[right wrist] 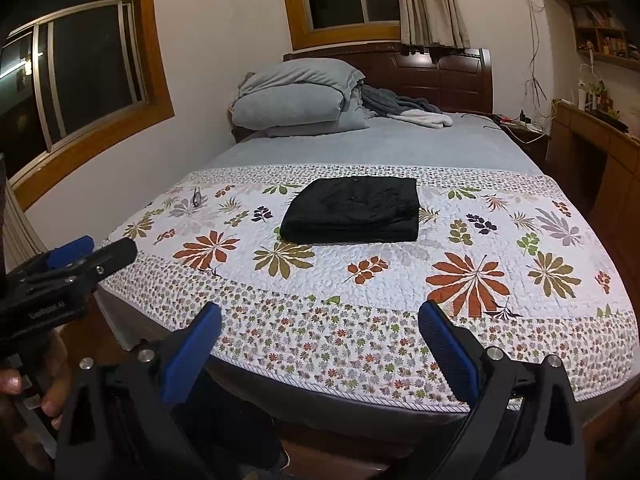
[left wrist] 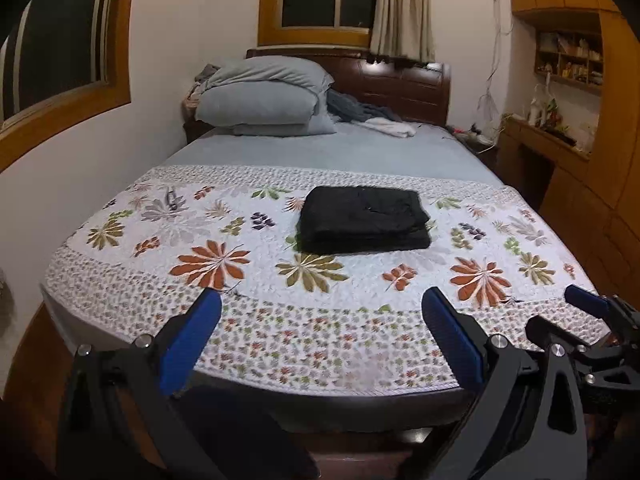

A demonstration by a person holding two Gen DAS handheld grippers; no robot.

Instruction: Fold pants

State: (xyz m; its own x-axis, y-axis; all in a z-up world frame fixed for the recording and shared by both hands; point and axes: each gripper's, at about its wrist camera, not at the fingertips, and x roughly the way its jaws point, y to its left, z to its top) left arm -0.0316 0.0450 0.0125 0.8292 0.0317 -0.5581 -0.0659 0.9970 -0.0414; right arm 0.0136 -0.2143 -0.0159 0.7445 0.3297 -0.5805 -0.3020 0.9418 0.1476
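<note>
Black pants (left wrist: 362, 218) lie folded in a neat rectangular stack on the floral quilt (left wrist: 224, 312), near the middle of the bed; they also show in the right wrist view (right wrist: 352, 210). My left gripper (left wrist: 322, 300) is open and empty, held back over the foot edge of the bed, well short of the pants. My right gripper (right wrist: 320, 314) is open and empty too, beside the left one, also at the foot edge. The right gripper's blue fingertip (left wrist: 584, 300) shows at the right of the left wrist view. The left gripper shows at the left of the right wrist view (right wrist: 86, 254).
The floral quilt (right wrist: 500, 344) covers the near half of a bed with a grey sheet (left wrist: 332, 148). Pillows (left wrist: 264, 96) and loose clothes (left wrist: 372, 118) lie by the dark headboard (left wrist: 400, 80). Wooden desk and shelves (left wrist: 560, 152) stand to the right, a wall with windows to the left.
</note>
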